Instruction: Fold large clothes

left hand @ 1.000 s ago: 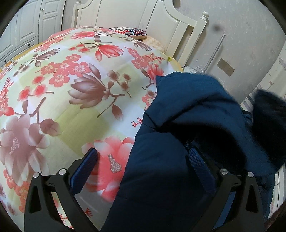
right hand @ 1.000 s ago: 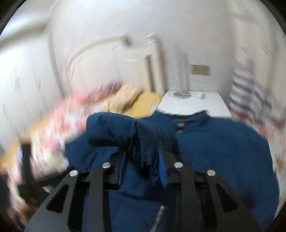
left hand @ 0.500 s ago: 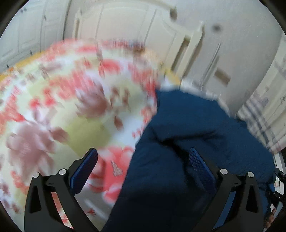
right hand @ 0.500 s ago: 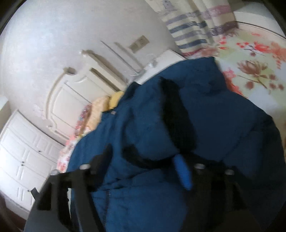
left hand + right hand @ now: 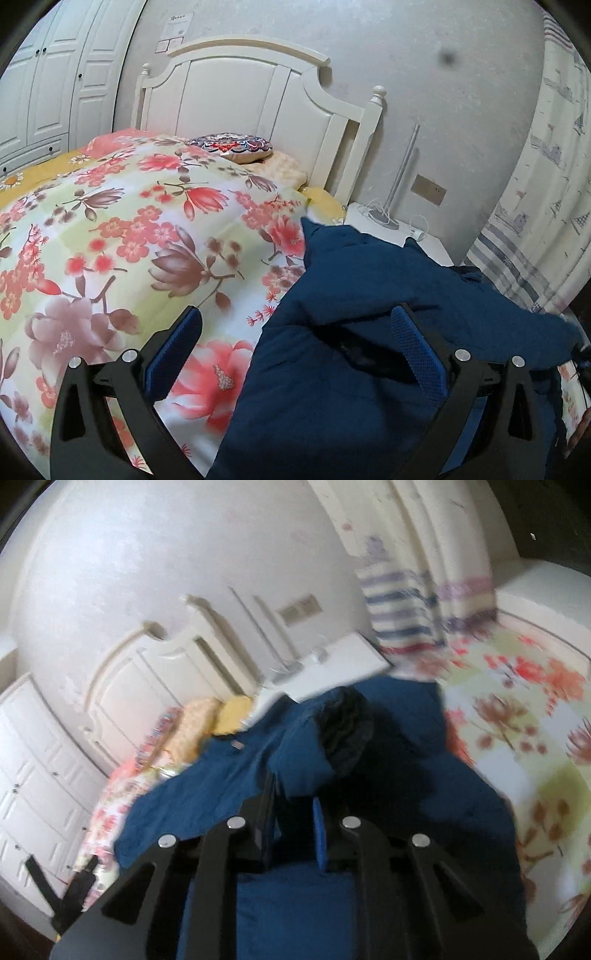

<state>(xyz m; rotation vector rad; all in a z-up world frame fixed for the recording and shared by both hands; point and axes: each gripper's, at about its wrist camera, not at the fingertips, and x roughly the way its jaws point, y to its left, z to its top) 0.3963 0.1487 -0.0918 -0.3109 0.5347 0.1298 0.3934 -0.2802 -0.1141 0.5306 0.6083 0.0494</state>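
Note:
A dark blue padded jacket [image 5: 369,332] lies on the floral quilt [image 5: 129,240] of a bed. My left gripper [image 5: 295,350] is open, its blue pads wide apart, hovering over the jacket's left edge. In the right wrist view the jacket [image 5: 406,812] lies bunched, with a dark fur-trimmed hood [image 5: 347,731] on top. My right gripper [image 5: 293,827] is shut on a fold of the jacket, with blue cloth pinched between its narrow jaws.
A white headboard [image 5: 258,92] and a patterned cushion [image 5: 232,146] stand at the bed's head. A white nightstand [image 5: 388,229] with cables sits beside the bed. A striped curtain [image 5: 535,184] hangs at right. White wardrobes [image 5: 44,74] stand at left.
The left gripper tilted up, so more wall and headboard show; it stays open. The right gripper swung round with the jacket fold in its grip; the view is blurred by motion.

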